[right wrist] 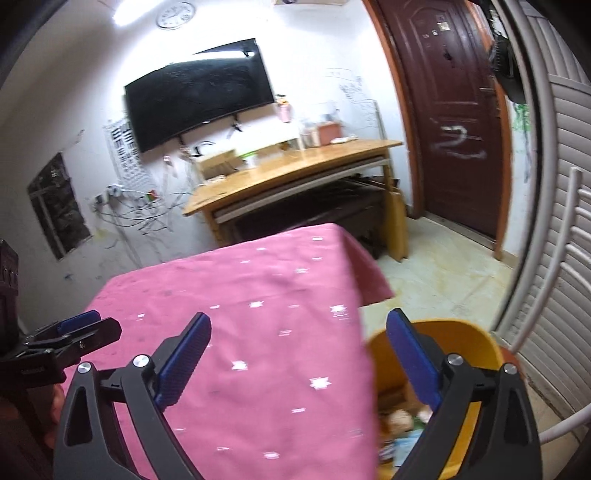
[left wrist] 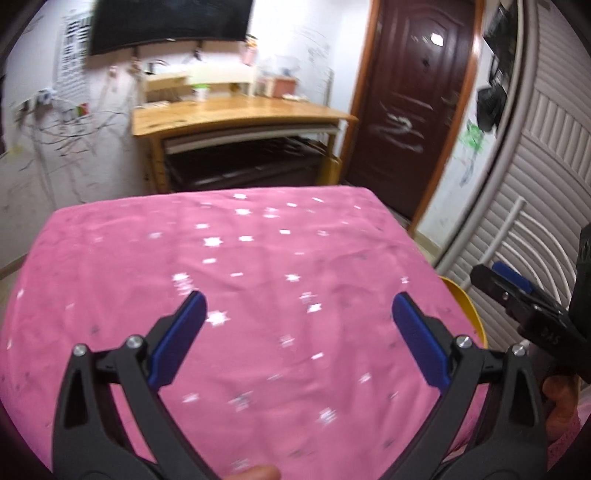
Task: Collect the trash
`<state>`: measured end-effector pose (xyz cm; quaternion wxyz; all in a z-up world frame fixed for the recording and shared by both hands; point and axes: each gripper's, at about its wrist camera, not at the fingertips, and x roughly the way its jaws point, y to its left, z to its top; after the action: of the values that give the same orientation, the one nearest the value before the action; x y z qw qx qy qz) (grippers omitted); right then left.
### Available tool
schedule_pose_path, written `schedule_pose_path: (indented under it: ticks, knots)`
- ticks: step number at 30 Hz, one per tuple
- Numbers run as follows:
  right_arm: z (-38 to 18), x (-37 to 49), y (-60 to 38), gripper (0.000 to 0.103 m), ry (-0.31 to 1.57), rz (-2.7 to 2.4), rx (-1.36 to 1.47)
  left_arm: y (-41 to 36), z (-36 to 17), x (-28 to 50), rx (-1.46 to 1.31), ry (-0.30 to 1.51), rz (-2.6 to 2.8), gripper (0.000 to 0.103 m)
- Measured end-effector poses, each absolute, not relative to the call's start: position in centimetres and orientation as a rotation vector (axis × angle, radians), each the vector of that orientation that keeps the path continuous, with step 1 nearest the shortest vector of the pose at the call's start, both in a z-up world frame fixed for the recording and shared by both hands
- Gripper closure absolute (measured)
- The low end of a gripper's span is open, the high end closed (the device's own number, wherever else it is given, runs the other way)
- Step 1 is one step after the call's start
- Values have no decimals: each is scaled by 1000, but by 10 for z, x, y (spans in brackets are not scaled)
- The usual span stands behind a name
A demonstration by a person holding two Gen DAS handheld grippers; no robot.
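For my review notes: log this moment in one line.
left gripper: open, empty | right gripper: open, empty | pink cloth: bare | yellow bin: holds trash

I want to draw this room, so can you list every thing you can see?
tablecloth: one, pink with white stars, near table
bin: one, yellow, trash inside, right of the table
desk: one, wooden, far wall
television: one, black, above the desk
clock: one, white, high on the wall
door: one, dark brown, right
left gripper: open, empty
right gripper: open, empty
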<state>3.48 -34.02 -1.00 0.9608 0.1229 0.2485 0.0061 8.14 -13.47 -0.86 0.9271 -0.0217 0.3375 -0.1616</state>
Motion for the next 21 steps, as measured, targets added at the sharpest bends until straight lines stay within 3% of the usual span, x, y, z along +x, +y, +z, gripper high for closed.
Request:
schedule_pose_path:
  ticks: [21]
  knots:
    - [-7, -7, -210, 13, 479, 199, 125, -23, -7, -6, -104, 600, -139, 7]
